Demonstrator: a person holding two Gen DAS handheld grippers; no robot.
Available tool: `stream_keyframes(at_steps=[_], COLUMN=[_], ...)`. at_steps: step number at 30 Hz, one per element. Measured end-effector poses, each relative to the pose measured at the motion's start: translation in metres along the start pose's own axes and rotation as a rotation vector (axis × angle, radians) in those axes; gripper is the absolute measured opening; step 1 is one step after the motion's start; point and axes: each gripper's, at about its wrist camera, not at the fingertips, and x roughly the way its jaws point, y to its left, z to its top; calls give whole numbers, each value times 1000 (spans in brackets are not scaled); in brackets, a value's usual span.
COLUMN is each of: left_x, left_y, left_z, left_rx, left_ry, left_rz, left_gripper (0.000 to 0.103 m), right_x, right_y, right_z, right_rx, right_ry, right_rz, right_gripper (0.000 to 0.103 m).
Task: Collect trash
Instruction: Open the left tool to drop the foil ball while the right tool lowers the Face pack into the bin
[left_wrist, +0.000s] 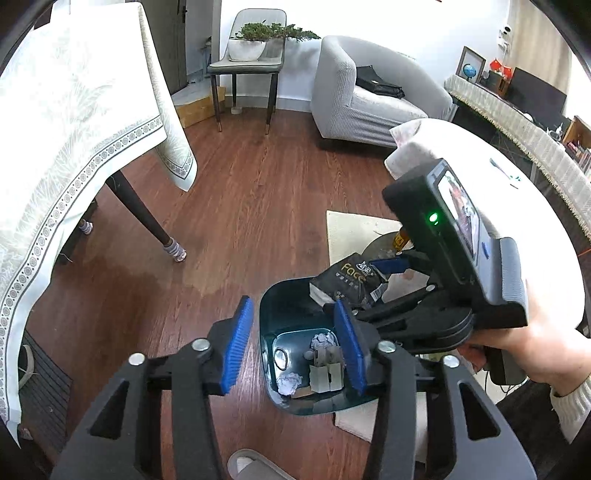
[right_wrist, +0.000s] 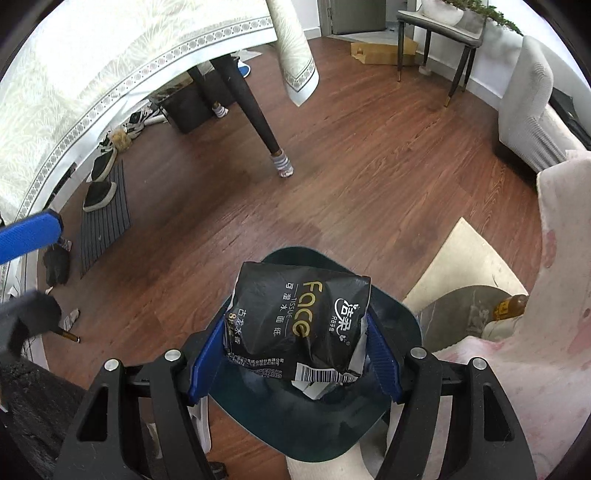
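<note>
A dark green trash bin (left_wrist: 269, 314) stands on the wood floor, with crumpled paper (left_wrist: 290, 382) and small boxes inside. My right gripper (right_wrist: 295, 354) is shut on a black "Face" tissue pack (right_wrist: 299, 317) and holds it over the bin's opening (right_wrist: 332, 421). The pack also shows in the left wrist view (left_wrist: 347, 282), above the bin's far rim. My left gripper (left_wrist: 291, 343) is open and empty, hovering above the bin's left side.
A table with a white patterned cloth (left_wrist: 74, 122) and dark legs stands on the left. A grey sofa (left_wrist: 354, 99) and a chair with a plant (left_wrist: 251, 59) are at the back. A cream rug (right_wrist: 465, 258) and a pink-white covered seat (right_wrist: 554, 295) lie right of the bin. Shoes (right_wrist: 99, 177) lie under the table.
</note>
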Motion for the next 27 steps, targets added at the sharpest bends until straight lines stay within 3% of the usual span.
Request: stream_keyframes(at_steps=[11,18,27], left_x=[-21,-51,-65], left_y=[-1,-5,-26], left_z=[12,29,39], left_rx=[14,20,52], left_ry=[-72,-181,-243], left_rz=[41,63,69], left_gripper=[41,41,41], right_x=[27,33,3], right_y=[4,8,2], right_z=[-15,-29,-32], right_rx=[-32,-82,-81], right_ry=[92,156,98], right_rz=[16,-24,-2], right_gripper=[73,78,82])
